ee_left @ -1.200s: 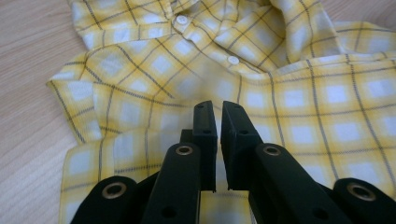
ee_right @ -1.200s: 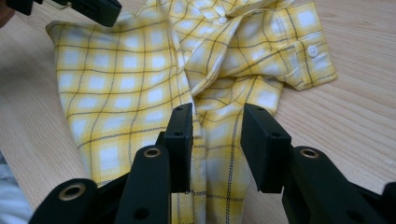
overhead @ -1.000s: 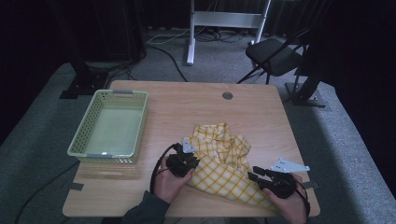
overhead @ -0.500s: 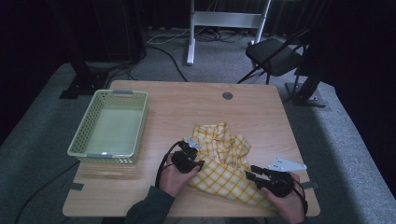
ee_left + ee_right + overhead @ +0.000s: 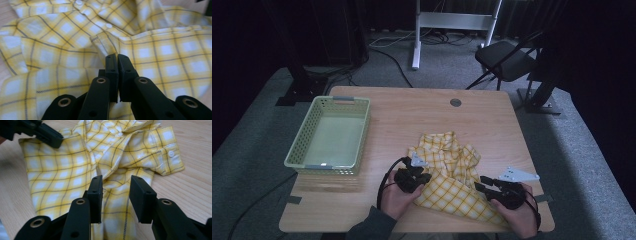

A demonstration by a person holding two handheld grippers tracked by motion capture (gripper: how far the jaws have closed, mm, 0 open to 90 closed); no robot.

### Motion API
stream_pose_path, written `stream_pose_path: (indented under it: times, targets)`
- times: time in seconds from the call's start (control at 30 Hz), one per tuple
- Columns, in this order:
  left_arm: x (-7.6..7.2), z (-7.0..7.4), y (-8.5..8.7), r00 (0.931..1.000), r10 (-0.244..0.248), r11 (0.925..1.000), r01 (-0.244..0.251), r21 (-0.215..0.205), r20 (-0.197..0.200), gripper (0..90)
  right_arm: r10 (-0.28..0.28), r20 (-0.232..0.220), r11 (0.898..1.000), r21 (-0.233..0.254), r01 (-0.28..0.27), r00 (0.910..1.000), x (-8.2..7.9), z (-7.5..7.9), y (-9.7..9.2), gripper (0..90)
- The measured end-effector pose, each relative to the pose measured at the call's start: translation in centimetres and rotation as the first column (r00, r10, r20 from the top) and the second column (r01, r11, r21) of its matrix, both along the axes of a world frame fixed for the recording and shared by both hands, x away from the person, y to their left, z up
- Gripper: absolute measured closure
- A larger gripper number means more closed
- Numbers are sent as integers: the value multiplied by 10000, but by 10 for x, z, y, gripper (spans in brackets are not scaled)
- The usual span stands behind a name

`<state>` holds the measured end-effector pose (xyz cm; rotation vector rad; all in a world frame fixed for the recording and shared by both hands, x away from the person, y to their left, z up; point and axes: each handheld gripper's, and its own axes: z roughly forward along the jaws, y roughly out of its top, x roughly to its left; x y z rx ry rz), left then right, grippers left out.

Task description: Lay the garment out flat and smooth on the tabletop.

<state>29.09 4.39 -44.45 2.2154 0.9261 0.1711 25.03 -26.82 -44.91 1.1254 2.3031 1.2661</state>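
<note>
Currently: yellow checked shirt (image 5: 451, 172) lies crumpled on the near half of the table (image 5: 412, 107), right of the green basket (image 5: 330, 137), well apart from it.

Left gripper (image 5: 117, 58): jaws closed tight on a raised fold of the shirt, near the button placket. Pinch looks shallow, cloth caught just at the jaw tips. From the high view this gripper (image 5: 424, 176) sits at the shirt's left edge.

Right gripper (image 5: 115, 185): jaws parted to a middling gap, straddling a ridge of fabric at the shirt's near-right part, nothing clamped yet. A cuff with button (image 5: 171, 153) lies off to its right on bare wood.

Step in hand, by my reading: taking hold of the garment at two points to spread or fold it.

Risks from here:
- Left hold slips if the shirt is pulled sideways or lifted fast; only a thin fold is between the jaws.
- Right gripper may close on several bunched layers, so the shirt would rise as a lump and not open flat.
- Right jaws could press down on the table and catch no cloth, if lowered too flat.
- Pulling the two holds apart before the right one is secure would drag the whole shirt leftward.
</note>
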Motion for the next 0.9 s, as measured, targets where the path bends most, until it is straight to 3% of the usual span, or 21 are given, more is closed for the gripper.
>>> stream_pose_path:
  times: [0.37, 0.73, 0.9]
  targets:
    - [-9, -10, 8, 9999, 29, 9995, -26, 301, -104, 884, -2, -123, 9993, -384, -2, 9999, 7, -4, 9, 648]
    - [-18, -12, 20, 9994, 28, 9999, -32, -113, -359, 882, 150, -542, 9982, -571, -181, 9984, 14, -17, 18, 644]
    - [-25, -12, 27, 9988, 44, 9999, -49, -101, -479, 881, 106, -742, 9973, -712, -159, 9972, 16, -22, 17, 647]
